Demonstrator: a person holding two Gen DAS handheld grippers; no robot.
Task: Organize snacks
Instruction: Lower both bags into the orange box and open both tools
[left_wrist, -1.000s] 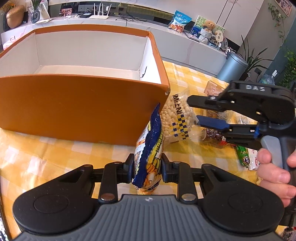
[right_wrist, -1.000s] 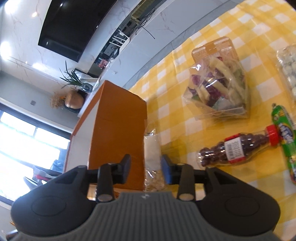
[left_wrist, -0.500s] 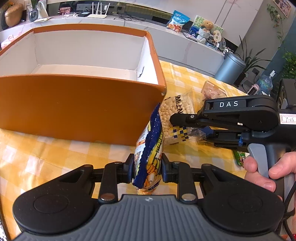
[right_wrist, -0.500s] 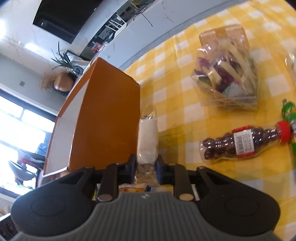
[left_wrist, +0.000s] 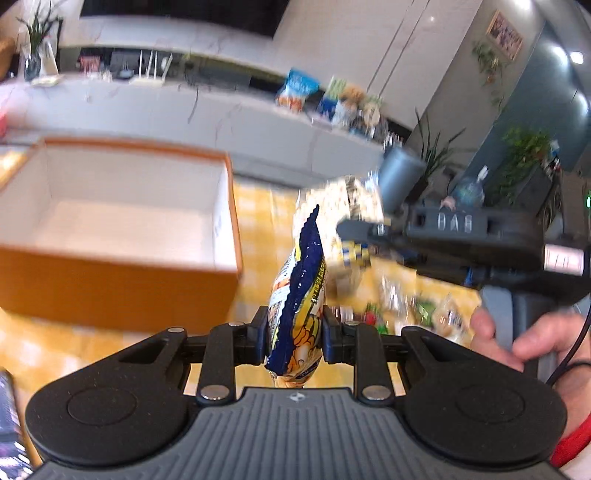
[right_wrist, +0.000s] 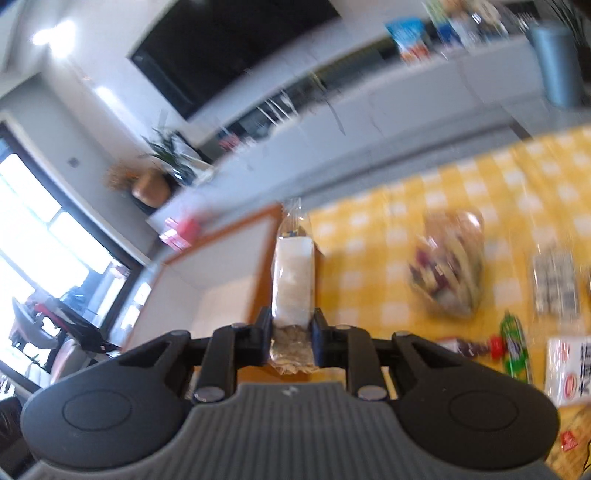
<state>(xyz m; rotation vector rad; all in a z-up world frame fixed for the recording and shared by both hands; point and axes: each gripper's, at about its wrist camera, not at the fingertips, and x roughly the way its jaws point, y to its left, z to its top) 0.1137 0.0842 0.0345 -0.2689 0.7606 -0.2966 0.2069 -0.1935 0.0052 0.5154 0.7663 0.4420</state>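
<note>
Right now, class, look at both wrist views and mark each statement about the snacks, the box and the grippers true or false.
1. The left gripper holds a blue and yellow snack bag. True.
2. The right gripper is empty. False: its jaws clamp a clear snack packet.
3. The orange box holds several snacks. False: its white inside shows none.
4. Snacks lie on the yellow checked tablecloth. True.

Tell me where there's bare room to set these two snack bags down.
The orange box is bare inside: its whole white floor, bordered by four walls, is free. Bare yellow check cloth lies beyond the clear mixed-snack bag. It is crowded right of the box, where packets cluster.
</note>
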